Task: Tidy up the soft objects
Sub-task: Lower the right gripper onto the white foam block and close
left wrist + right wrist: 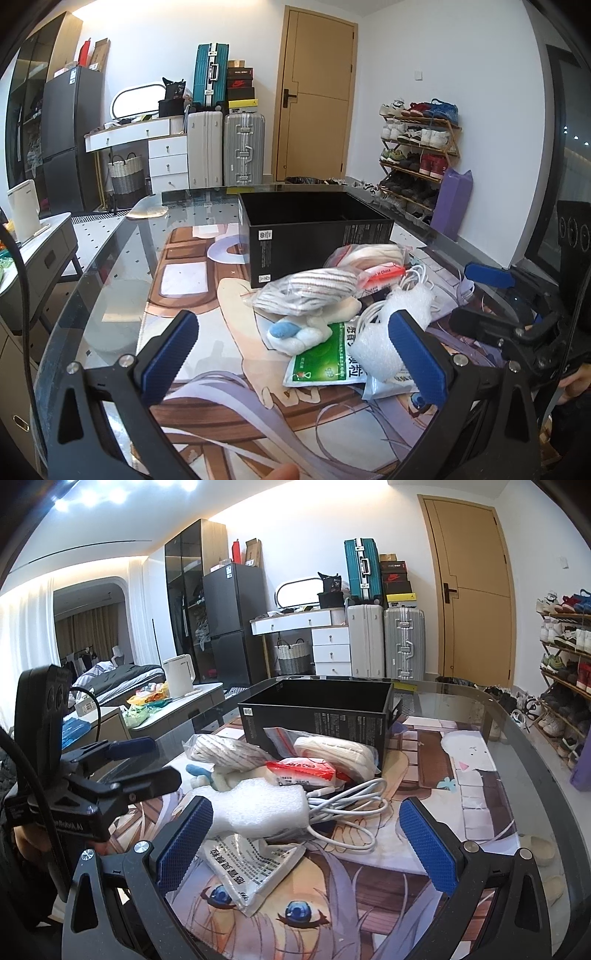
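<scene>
A big glass tabletop (110, 258) with a round edge holds everything. A soft picture mat (207, 354) with a cartoon girl covers most of it. At 9 o'clock of the pile the mat is bare, so there is open room there. At 3 o'clock the glass edge is near.

At 12 o'clock stands a black box (314, 236) made of stiff card. Its top is open and its walls are straight. The soft things lie in a heap just in front of it, touching its front wall.

In the heap, a clear bag of striped cloth (310, 288) looks puffy. Next to it is a clear bag of cream cloth (332, 753). A white foam sheet (266, 805) is bumpy and bent. A white cable (343, 805) is looped in rings beside the foam. A small plush toy (314, 328) is fluffy, white with a blue bit. A flat green packet (325, 358) lies under the toy. A red and white packet (306, 771) sits on top of the heap.

The left gripper (295, 358) hovers low over the mat, its blue ribbed fingers (170, 350) wide apart around nothing. The right gripper (306, 842) hovers low too, spread wide, with the foam and a white packet (251, 871) between its fingers but not pinched.
</scene>
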Action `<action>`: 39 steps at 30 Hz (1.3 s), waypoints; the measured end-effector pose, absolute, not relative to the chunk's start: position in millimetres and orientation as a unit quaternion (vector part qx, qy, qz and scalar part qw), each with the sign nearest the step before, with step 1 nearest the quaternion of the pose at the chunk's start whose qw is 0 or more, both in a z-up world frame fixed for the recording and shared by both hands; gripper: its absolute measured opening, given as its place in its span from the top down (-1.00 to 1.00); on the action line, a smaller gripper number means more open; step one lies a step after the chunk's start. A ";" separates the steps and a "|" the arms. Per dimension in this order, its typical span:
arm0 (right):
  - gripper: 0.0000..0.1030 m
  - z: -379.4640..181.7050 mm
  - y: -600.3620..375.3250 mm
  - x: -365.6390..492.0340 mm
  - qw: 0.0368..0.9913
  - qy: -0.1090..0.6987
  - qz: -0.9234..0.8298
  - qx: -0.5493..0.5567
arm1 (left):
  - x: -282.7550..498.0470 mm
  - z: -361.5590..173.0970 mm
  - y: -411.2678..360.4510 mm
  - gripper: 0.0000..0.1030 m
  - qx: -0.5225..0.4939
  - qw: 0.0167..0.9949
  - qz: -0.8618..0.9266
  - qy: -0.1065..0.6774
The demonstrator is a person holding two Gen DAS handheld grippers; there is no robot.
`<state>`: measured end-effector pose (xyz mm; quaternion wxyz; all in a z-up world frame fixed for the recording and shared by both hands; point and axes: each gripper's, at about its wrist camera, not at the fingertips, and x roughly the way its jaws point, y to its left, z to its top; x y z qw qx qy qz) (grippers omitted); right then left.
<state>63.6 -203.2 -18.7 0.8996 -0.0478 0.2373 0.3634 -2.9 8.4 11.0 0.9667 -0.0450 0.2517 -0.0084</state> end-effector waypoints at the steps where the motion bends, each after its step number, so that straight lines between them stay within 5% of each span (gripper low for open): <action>1: -0.99 -18.3 -201.8 62.9 0.898 0.237 0.367 -0.047 | -2.9 12.6 8.9 -1.00 -0.042 0.967 -0.004 0.251; 32: -0.99 -36.7 -134.7 59.8 0.875 0.285 0.368 -0.136 | 3.5 17.6 36.0 -1.00 -0.050 0.960 0.005 0.275; 39: -0.79 -37.0 -138.4 60.2 0.872 0.282 0.373 -0.142 | 5.8 14.6 27.9 -1.00 -0.042 0.959 -0.006 0.281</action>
